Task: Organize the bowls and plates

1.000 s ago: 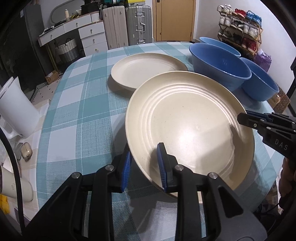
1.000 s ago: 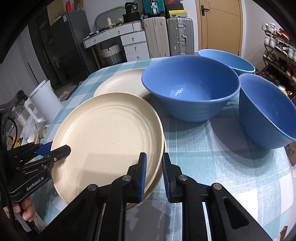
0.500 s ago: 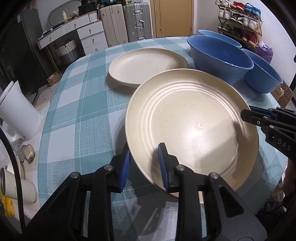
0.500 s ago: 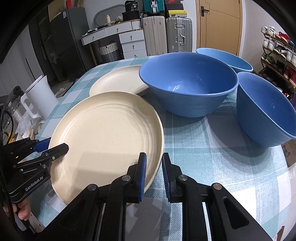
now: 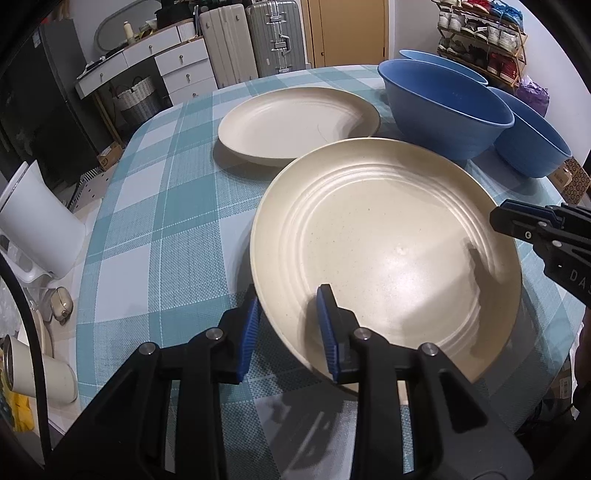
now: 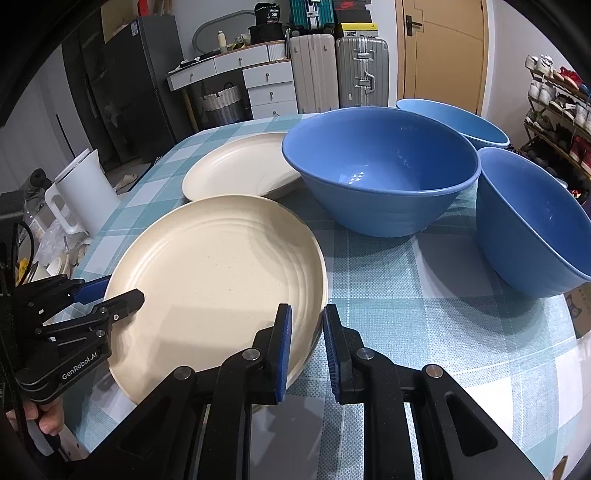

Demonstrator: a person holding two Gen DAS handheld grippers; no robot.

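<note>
A cream ridged plate (image 5: 384, 243) is held at both sides above the checked tablecloth (image 5: 155, 206). My left gripper (image 5: 290, 332) is shut on its near rim. My right gripper (image 6: 306, 343) is shut on the opposite rim of the same plate (image 6: 218, 280). A second cream plate (image 5: 295, 122) lies on the table behind it, also seen in the right wrist view (image 6: 240, 170). Three blue bowls stand at the right: a big one (image 6: 380, 170), one behind (image 6: 454, 122), one nearer (image 6: 532, 221).
A white kettle (image 5: 33, 221) stands off the table's left edge, with cups (image 5: 40, 373) below it. Drawers (image 5: 177, 66), suitcases (image 5: 255, 37) and a shoe rack (image 5: 480, 33) line the far wall. The table edge runs close to both grippers.
The held plate has been lifted slightly and levelled; a lower plate seen under it a second ago is gone from view. The bowls and far plate have not moved.
</note>
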